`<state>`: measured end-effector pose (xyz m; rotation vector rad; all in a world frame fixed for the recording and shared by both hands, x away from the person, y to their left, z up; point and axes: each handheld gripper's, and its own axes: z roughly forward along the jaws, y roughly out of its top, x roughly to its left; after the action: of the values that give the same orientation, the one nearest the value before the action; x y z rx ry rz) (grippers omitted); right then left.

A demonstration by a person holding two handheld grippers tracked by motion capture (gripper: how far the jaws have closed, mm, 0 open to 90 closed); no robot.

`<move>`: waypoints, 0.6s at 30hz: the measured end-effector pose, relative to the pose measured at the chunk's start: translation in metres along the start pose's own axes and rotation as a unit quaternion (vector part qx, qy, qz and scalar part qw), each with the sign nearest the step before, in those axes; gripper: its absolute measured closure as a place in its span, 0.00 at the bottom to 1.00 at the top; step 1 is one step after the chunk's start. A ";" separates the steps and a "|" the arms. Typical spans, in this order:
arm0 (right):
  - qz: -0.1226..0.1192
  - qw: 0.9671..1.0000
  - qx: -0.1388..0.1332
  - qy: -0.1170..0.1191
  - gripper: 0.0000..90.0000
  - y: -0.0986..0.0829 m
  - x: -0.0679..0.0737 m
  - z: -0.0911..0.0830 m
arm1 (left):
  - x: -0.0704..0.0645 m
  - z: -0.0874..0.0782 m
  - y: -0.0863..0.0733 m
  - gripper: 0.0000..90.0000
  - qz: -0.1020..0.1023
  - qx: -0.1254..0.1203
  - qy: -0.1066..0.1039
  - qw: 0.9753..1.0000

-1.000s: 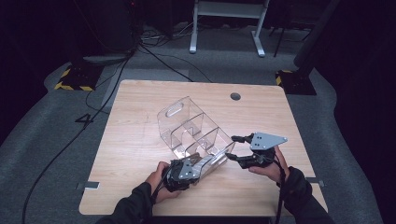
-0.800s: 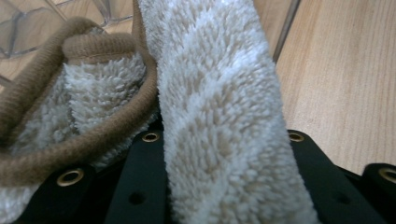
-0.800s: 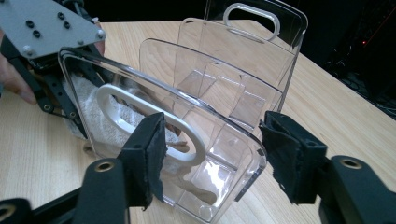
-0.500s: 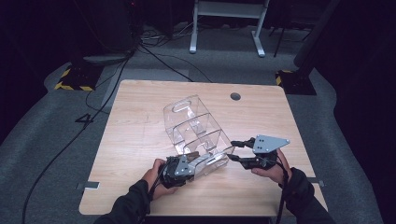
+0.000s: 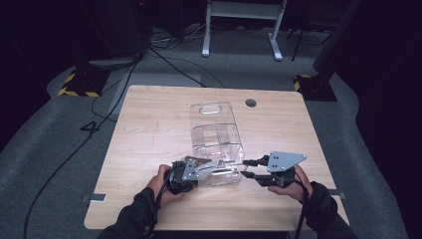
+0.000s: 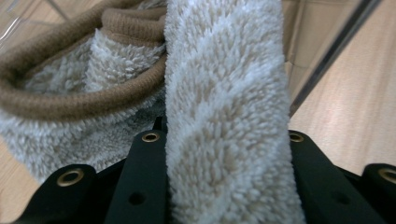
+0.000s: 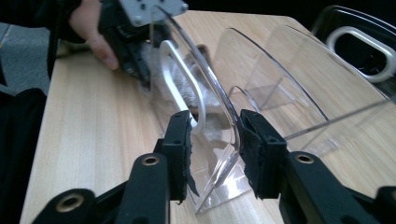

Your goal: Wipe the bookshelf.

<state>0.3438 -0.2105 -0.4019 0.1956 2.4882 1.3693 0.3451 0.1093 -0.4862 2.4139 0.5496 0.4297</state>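
Since one second earlier, the clear plastic organizer (image 5: 217, 137) has swung from a diagonal lie to one running straight from the near edge toward 12 o'clock on the wooden table (image 5: 144, 129), and both grippers have shifted with it.

High view: the organizer, a transparent divided bin with an oval handle cut-out at its far end, sits at the table's centre. The left gripper (image 5: 199, 169) reaches into its near end from 8 o'clock, held by the person's left hand (image 5: 161, 184). The right gripper (image 5: 249, 168), carrying a grey three-cornered plate, meets the organizer's near right corner from 4 o'clock, held by the right hand (image 5: 288, 181). A round cable port (image 5: 251, 103) lies in the tabletop at 1 o'clock of the organizer.

Left gripper view: the jaws are clamped on a fluffy cream-and-tan sock (image 6: 224, 112), which rises between them; its brown ribbed cuff curls at 10 o'clock. A clear wall of the organizer passes at 2 o'clock.

Right gripper view: the jaws stand apart, one on each side of the organizer's curved end wall (image 7: 215, 121); whether they touch it cannot be told. The left gripper (image 7: 140, 28) and sock (image 7: 187, 84) show beyond, at 11 o'clock.
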 end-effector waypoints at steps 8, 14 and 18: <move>-0.011 1.000 0.002 0.021 0.83 0.008 0.012 0.005 | 0.013 -0.001 -0.005 0.76 -0.023 -0.002 0.015 1.000; 0.003 1.000 0.000 0.004 0.95 0.011 0.017 0.011 | 0.017 -0.008 -0.007 0.77 -0.037 -0.013 0.019 0.999; 0.015 1.000 -0.005 -0.006 0.95 0.011 0.019 0.012 | 0.015 -0.024 -0.008 0.77 -0.053 -0.036 0.032 0.997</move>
<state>0.3299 -0.1897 -0.4022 0.2397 2.4788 1.3875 0.3461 0.1342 -0.4707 2.2973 0.6768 0.4743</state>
